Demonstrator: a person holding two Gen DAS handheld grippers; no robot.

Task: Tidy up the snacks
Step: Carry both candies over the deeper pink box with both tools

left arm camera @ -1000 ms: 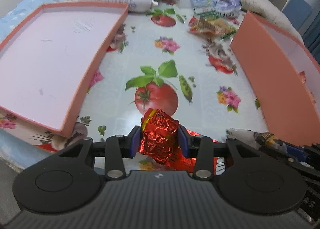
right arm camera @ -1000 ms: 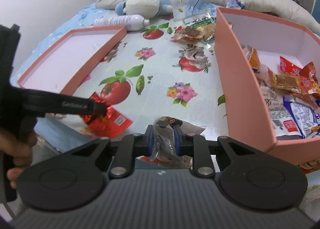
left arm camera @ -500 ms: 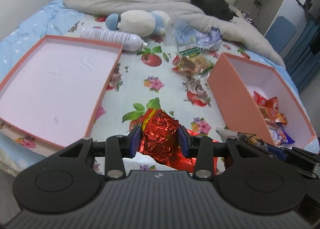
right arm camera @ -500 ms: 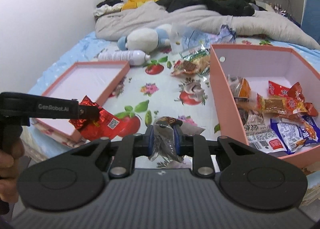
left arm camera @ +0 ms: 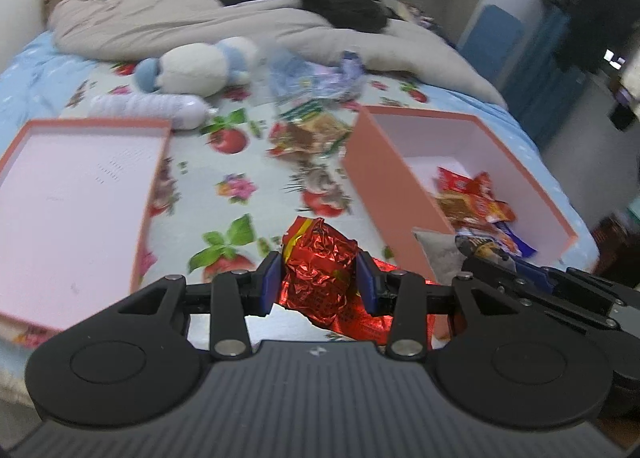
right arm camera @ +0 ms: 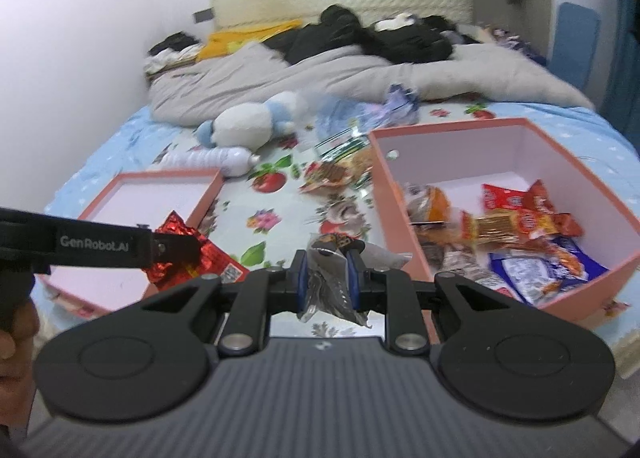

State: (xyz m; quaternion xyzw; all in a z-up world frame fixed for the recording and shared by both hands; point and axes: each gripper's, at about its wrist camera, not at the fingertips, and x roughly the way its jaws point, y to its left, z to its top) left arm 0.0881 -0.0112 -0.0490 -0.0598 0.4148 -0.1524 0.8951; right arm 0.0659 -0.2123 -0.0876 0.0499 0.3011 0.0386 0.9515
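Note:
My left gripper (left arm camera: 319, 282) is shut on a crumpled red foil snack packet (left arm camera: 320, 270) and holds it above the bed, between the two boxes. It also shows in the right wrist view (right arm camera: 176, 254), at the left. My right gripper (right arm camera: 327, 282) is shut on a clear and dark snack packet (right arm camera: 330, 258), held in the air left of the deep pink box (right arm camera: 520, 137). That box holds several snack packets (right arm camera: 516, 225). In the left wrist view the deep box (left arm camera: 384, 177) is at the right.
A shallow pink lid tray (left arm camera: 72, 193) lies at the left. Loose snack packets (left arm camera: 312, 133), a white bottle (left arm camera: 148, 107) and a plush toy (left arm camera: 192, 69) lie farther back on the fruit-print cloth (left arm camera: 240, 185). A grey duvet (right arm camera: 320, 77) lies behind.
Both grippers have risen with their packets, so more of the bed and both boxes shows. Both grips are unchanged.

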